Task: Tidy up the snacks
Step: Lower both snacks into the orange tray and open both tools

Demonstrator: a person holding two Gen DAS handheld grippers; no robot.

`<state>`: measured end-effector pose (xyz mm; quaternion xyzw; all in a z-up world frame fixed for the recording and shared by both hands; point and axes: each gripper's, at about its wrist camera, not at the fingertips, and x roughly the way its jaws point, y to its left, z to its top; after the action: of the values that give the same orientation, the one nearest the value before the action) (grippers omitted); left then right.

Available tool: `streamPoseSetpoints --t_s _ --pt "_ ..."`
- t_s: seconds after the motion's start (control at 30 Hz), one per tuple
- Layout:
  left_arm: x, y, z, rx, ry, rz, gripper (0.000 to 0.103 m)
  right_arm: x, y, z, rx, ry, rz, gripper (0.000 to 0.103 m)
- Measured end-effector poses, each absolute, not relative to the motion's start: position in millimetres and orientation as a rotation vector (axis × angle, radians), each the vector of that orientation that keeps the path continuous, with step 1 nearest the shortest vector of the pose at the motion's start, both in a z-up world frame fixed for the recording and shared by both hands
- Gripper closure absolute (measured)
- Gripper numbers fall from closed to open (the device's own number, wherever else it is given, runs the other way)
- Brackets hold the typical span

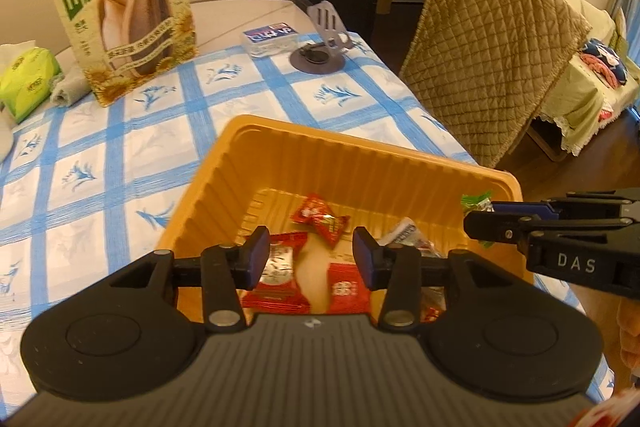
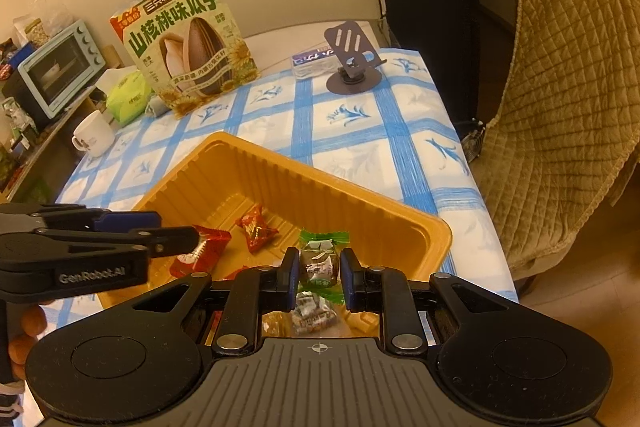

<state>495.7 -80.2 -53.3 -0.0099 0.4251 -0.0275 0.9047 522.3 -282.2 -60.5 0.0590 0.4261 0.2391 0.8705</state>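
Observation:
An orange plastic tray sits on the blue-checked tablecloth, with several red wrapped snacks on its floor. My left gripper hangs over the tray's near side, open, with nothing pressed between its pads; a red packet lies just below its left finger. In the right wrist view my right gripper is shut on a green-wrapped candy above the tray's near right corner. More wrapped candies lie beneath it. The left gripper enters that view from the left.
A large sunflower-seed bag stands at the back of the table by a green tissue pack and a white mug. A phone stand and small box sit far right. A quilt-covered chair borders the table's right edge.

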Motion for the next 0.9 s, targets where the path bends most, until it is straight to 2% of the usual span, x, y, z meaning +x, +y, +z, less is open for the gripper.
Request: streamPoseSetpoints --t_s 0.33,0.53,0.57,0.6,0.67,0.83,0.9 --pt "493.3 -67.3 -53.5 -0.034 0.882 -0.015 0.057 533.3 -274.0 -69.0 0.073 0.917 0.509 0.081" --pt "493.5 -68.5 -53.6 -0.036 0.877 -0.002 0.047 537.5 -273.5 -71.8 0.081 0.936 0.508 0.08" --pt "493.4 -68.9 -53.3 -0.036 0.875 -0.002 0.045 537.7 -273.4 -72.2 0.079 0.941 0.509 0.073" --pt "493.2 -69.4 -53.0 -0.034 0.873 -0.002 0.043 537.3 -273.8 -72.3 0.077 0.939 0.506 0.052" --pt "493.1 -70.5 -52.5 -0.031 0.869 0.0 0.034 533.4 -275.4 -70.7 0.082 0.91 0.494 0.028" --pt "491.3 -72.3 -52.0 -0.027 0.865 0.005 0.026 532.1 -276.6 -71.0 0.088 0.919 0.511 0.026" --pt "489.3 -73.0 -50.8 -0.024 0.859 0.008 0.023 530.7 -276.9 -70.3 0.087 0.919 0.507 0.02"
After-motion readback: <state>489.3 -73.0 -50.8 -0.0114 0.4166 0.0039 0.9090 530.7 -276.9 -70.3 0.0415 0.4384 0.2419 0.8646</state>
